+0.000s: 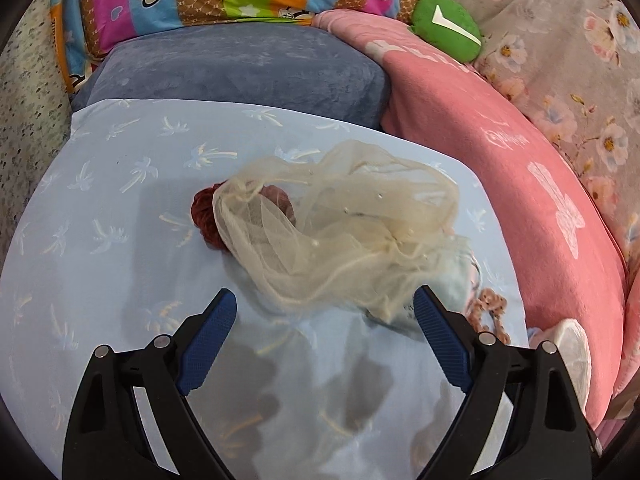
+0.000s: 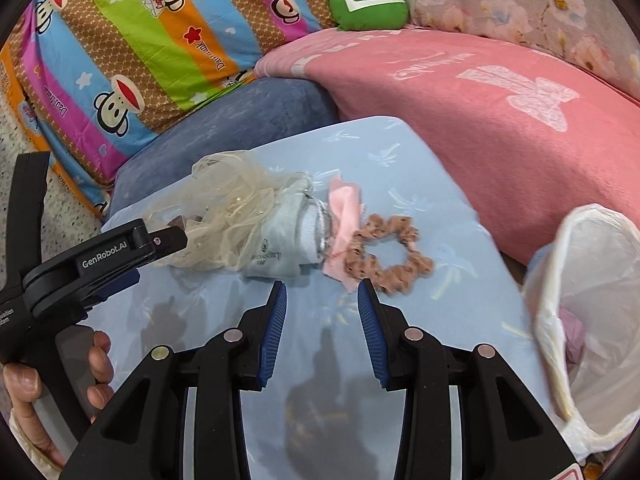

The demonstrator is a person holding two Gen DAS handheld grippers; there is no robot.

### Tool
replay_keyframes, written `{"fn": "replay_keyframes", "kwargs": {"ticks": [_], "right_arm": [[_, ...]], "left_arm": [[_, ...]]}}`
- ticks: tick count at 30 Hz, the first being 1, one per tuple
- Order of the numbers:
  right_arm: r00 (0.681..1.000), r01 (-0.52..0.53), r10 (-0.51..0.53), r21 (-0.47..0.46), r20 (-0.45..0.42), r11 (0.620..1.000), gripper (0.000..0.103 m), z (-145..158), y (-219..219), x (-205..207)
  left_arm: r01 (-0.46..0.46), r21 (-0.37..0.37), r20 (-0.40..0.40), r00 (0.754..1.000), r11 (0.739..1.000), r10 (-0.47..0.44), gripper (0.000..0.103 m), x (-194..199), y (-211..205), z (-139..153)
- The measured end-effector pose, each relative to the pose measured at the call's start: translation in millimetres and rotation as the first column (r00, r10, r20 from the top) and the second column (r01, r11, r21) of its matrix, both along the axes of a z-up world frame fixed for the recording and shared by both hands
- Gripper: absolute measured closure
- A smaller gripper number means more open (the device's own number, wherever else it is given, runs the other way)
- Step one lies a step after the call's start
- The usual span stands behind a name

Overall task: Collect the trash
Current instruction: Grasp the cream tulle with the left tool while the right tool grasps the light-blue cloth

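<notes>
A crumpled cream tulle net (image 1: 344, 220) lies on the pale blue palm-print sheet (image 1: 120, 208), partly over a dark red knitted item (image 1: 202, 216). My left gripper (image 1: 325, 295) stands open wide just short of the net's near edge, with nothing between its pads. In the right wrist view the net (image 2: 224, 204) adjoins a grey-blue sock (image 2: 288, 240), a pink scrap (image 2: 345, 208) and a brown scrunchie (image 2: 390, 258). My right gripper (image 2: 322, 286) is open, its jaws partly apart and empty, just short of the pink scrap and scrunchie. The left gripper (image 2: 168, 254) reaches the net from the left.
A white plastic bag (image 2: 592, 320) stands open at the right with pink things inside. A pink blanket (image 2: 480, 112), a blue-grey cushion (image 1: 240, 68), a striped monkey-print pillow (image 2: 132, 40) and a green plush (image 2: 368, 4) ring the sheet. A hand (image 2: 24, 380) holds the left gripper.
</notes>
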State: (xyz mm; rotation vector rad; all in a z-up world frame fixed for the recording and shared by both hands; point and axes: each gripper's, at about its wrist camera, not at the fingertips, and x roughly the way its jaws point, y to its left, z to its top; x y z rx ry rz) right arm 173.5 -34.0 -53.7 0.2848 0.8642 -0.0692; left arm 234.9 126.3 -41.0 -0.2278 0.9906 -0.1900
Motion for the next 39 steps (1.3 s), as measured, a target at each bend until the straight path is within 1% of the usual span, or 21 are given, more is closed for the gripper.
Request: {"fn": "replay_keyframes", "kwargs": {"ticks": [9,11,13,14,15,16,18,19,20,21,22,24,27,31,34,39], "right_arm": [[0.999,-0.018,0.019,0.037,-0.047,0.999,0.066,-30,16,45],[0.998,-0.016,0.019,0.049,-0.056,0.999,0.066,-34,17,52],[0.998,-0.015,0.019,0.063,-0.065,0.998,0.066,-40,17,57],[0.997,-0.014,0.018,0.065,-0.069,0.998,0.066,-42,17,59],[0.997,-0.015,0.02,0.07,-0.074,0.997,0.069,-45,18,60],[0.997,-0.02,0.026,0.074,-0.078,0.997,0.074,-47,18,61],[0.996,-0.028,0.035,0.078,-0.085,0.997,0.084,-50,21,64],[0.996,-0.029,0.036,0.082,-0.087,0.996,0.087,-51,22,64],[0.995,-0.029,0.037,0.089,-0.092,0.996,0.09,-53,23,64],[0.995,-0.027,0.036,0.096,-0.095,0.995,0.093,-53,23,63],[0.995,-0.024,0.034,0.1,-0.095,0.995,0.094,-53,24,63],[0.995,-0.026,0.035,0.099,-0.091,0.995,0.095,-50,26,59],[0.996,-0.035,0.043,0.101,-0.077,0.994,0.095,-40,29,51],[0.997,-0.041,0.046,0.097,-0.054,0.994,0.095,-23,29,34],[0.999,-0.039,0.042,0.09,-0.031,0.995,0.095,-9,27,20],[1.0,-0.024,0.024,0.084,0.002,0.996,0.095,12,21,-9]], "left_arm": [[-0.01,-0.02,-0.046,0.999,1.0,0.009,0.017,28,2,-19],[-0.007,-0.025,-0.049,0.999,1.0,0.006,0.02,29,2,-22],[0.0,-0.031,-0.053,0.999,1.0,-0.002,0.027,30,1,-24],[0.01,-0.035,-0.057,0.998,0.999,-0.012,0.032,31,1,-25],[0.019,-0.039,-0.061,0.998,0.999,-0.022,0.039,31,1,-27],[0.027,-0.043,-0.063,0.998,0.999,-0.03,0.043,32,0,-28],[0.047,-0.044,-0.066,0.997,0.998,-0.05,0.061,32,-1,-29],[0.058,-0.044,-0.066,0.996,0.997,-0.061,0.065,31,-2,-29],[0.068,-0.046,-0.065,0.995,0.997,-0.071,0.073,30,-3,-28],[0.074,-0.045,-0.063,0.995,0.996,-0.077,0.079,29,-4,-28],[0.082,-0.042,-0.06,0.995,0.996,-0.084,0.081,27,-4,-27],[0.094,-0.038,-0.053,0.994,0.995,-0.096,0.088,22,-5,-25],[0.104,-0.046,-0.046,0.993,0.993,-0.106,0.092,16,-6,-19],[0.117,-0.042,-0.023,0.993,0.992,-0.118,0.093,3,-10,-7],[0.127,-0.053,-0.01,0.992,0.99,-0.128,0.093,-9,-13,5],[0.151,-0.046,0.02,0.988,0.987,-0.15,0.095,-31,-23,22]]}}
